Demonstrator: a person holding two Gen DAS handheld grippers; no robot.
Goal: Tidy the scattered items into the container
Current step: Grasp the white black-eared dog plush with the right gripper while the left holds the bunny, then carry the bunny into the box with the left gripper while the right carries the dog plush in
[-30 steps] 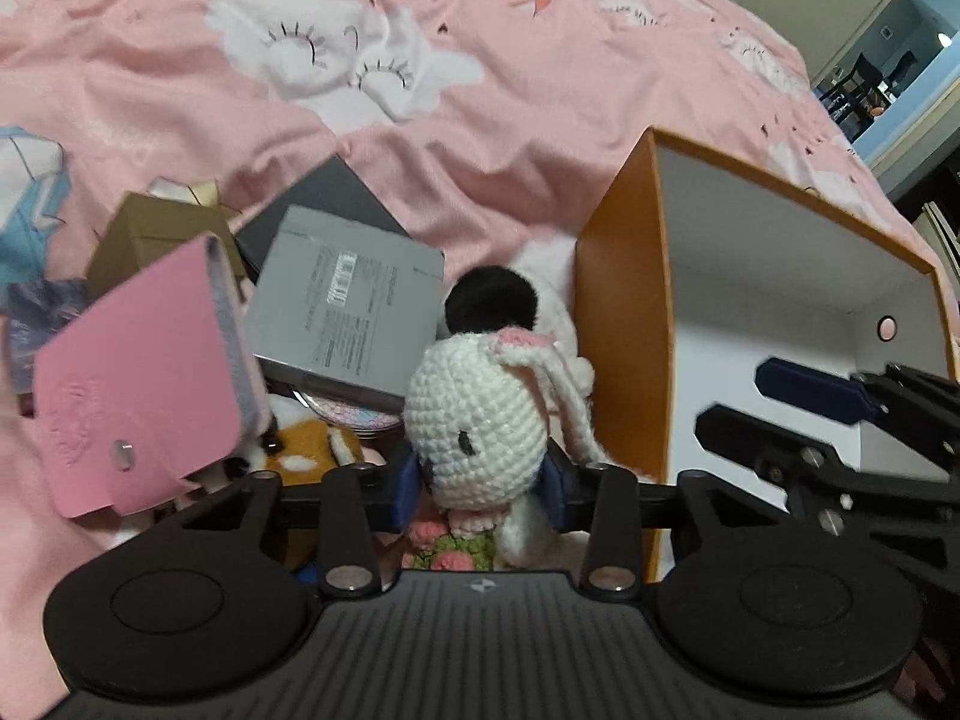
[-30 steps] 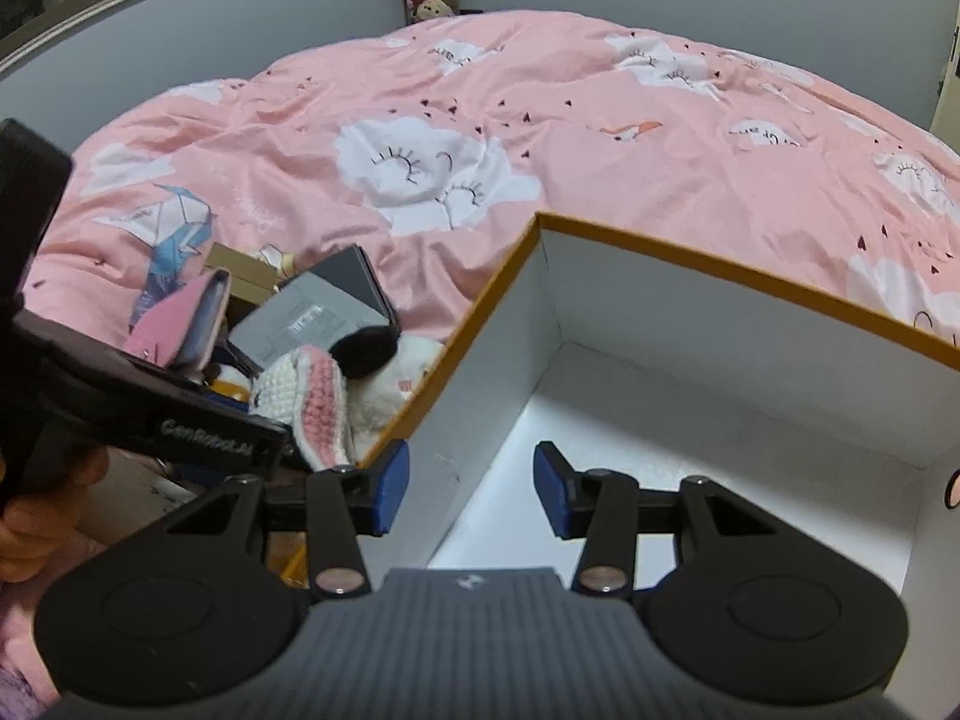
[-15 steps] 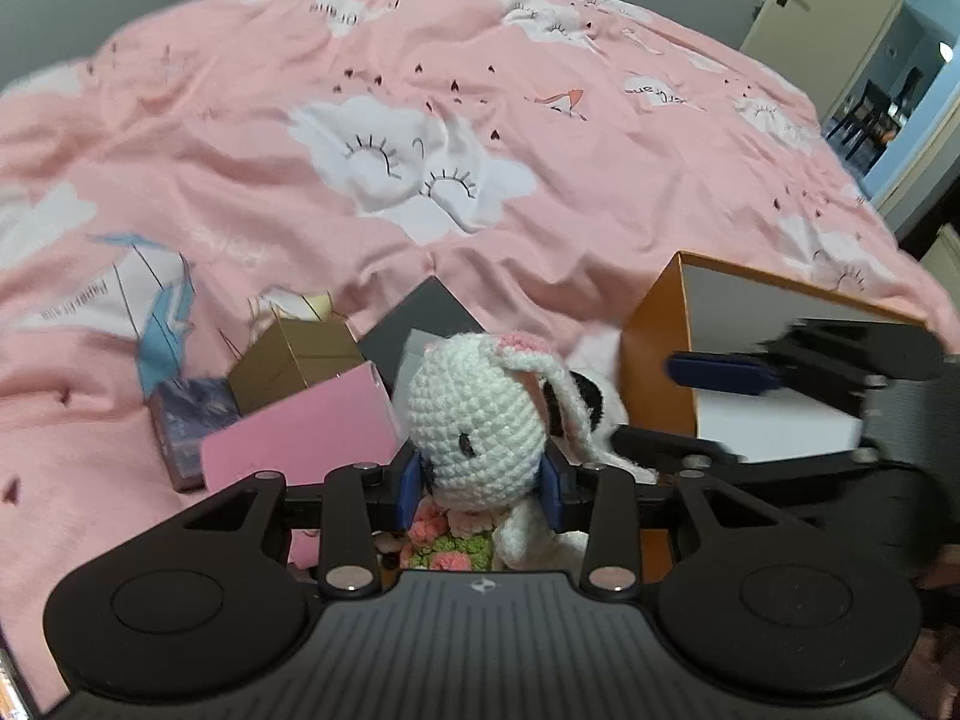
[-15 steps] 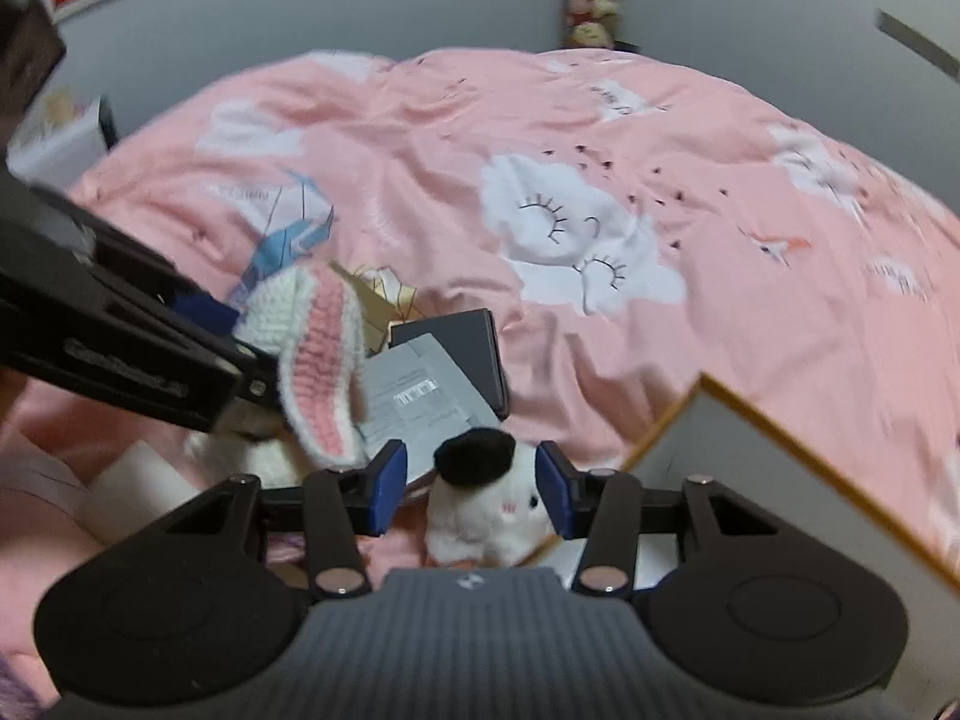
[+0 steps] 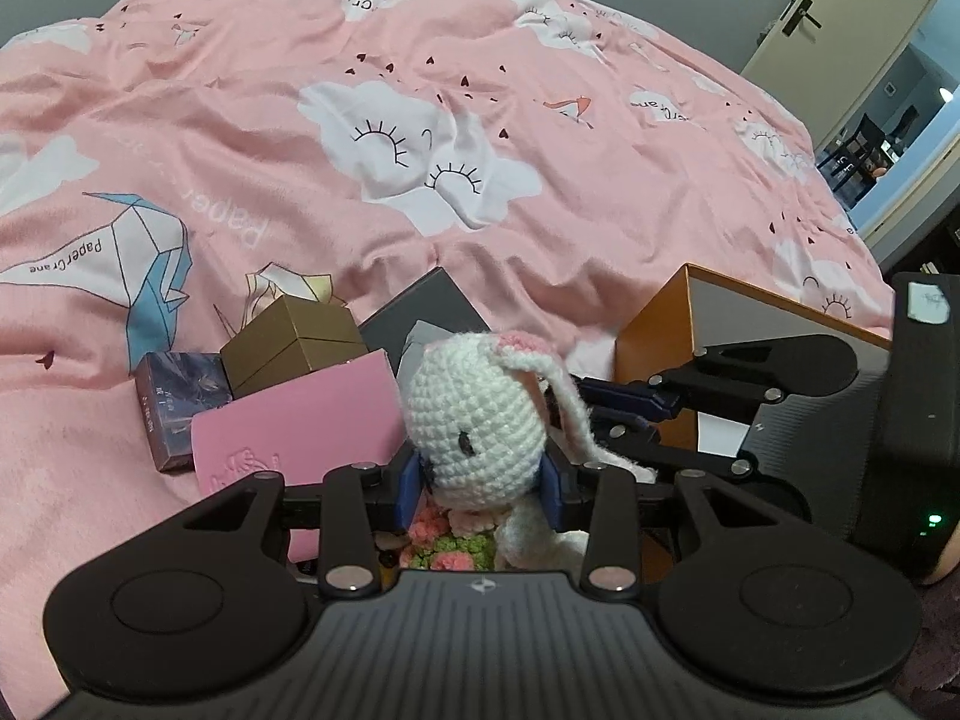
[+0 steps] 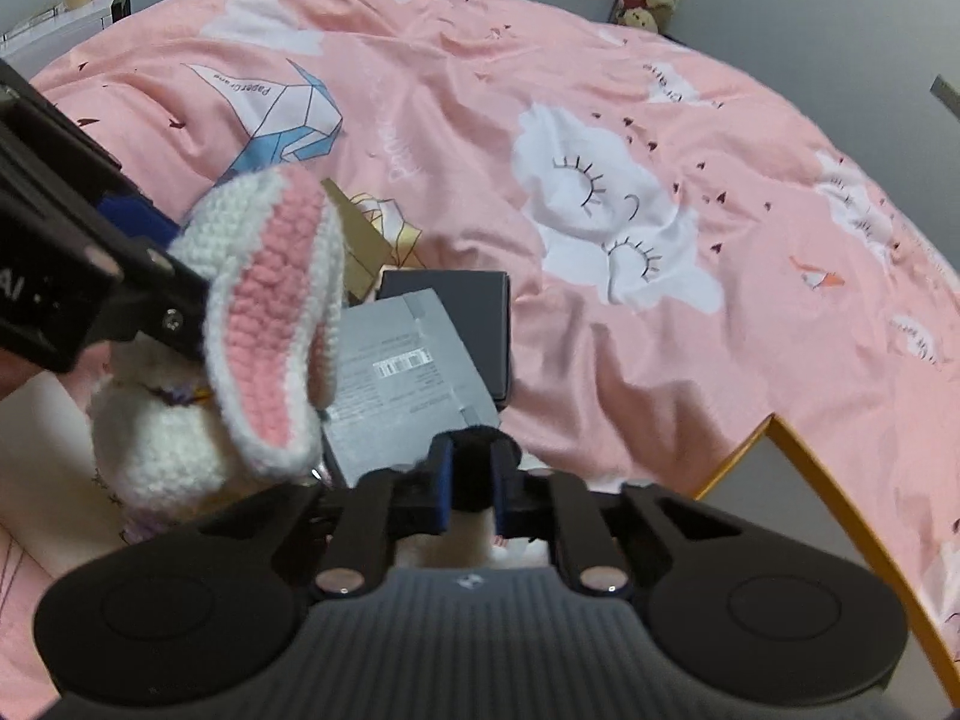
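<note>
left gripper (image 5: pixel 480 486): we are gripping the crochet rabbit (image 5: pixel 480 426) by its head.
right gripper (image 6: pixel 471 483): we are pinching the small plush (image 6: pixel 474 480), black top.
box (image 6: pixel 798 456): we are finding it lying right of both; right hand nearer.

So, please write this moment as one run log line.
left tool: holds crochet bunny | right tool: shut on small plush | box: nearby

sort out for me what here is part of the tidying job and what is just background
Job: crochet bunny in left gripper; black-and-white plush in right gripper; orange box; pink wallet; gold box; grey carton.
Background: pink duvet; door.
</note>
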